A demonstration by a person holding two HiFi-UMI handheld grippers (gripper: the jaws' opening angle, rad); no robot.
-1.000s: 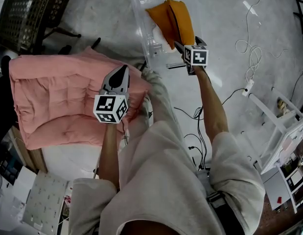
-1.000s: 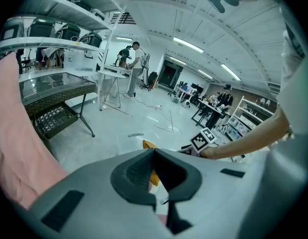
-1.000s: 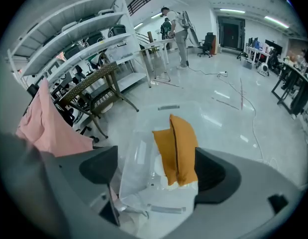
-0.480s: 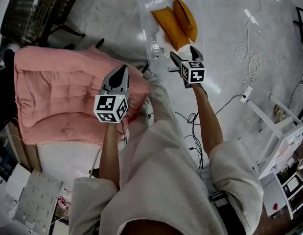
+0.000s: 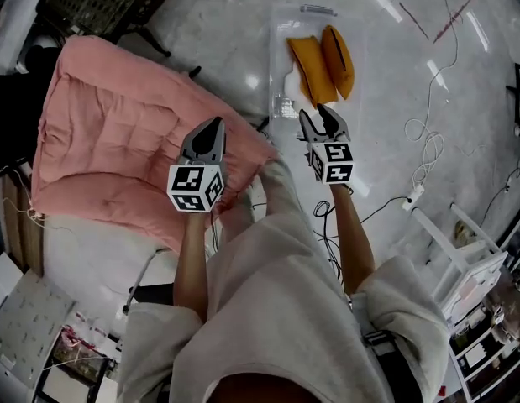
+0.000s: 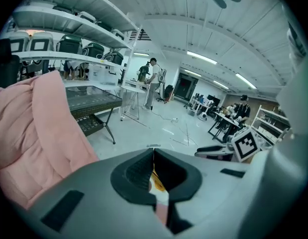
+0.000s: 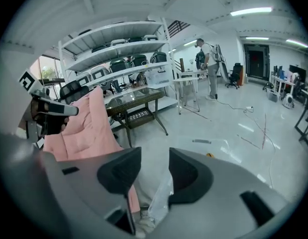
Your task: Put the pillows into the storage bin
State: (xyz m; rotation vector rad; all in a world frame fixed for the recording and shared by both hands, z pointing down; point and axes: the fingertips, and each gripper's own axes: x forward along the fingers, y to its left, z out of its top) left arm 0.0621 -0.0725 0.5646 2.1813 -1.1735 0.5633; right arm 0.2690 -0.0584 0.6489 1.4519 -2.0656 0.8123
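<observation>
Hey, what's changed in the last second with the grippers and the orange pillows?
The right gripper has pulled back toward the person from the orange pillows, whose edge it was at a second ago. The pillows now lie on their own in the storage bin. Its jaws are closing with nothing between them. Unchanged: the left gripper, jaws shut, is still over the pink cushion.
</observation>
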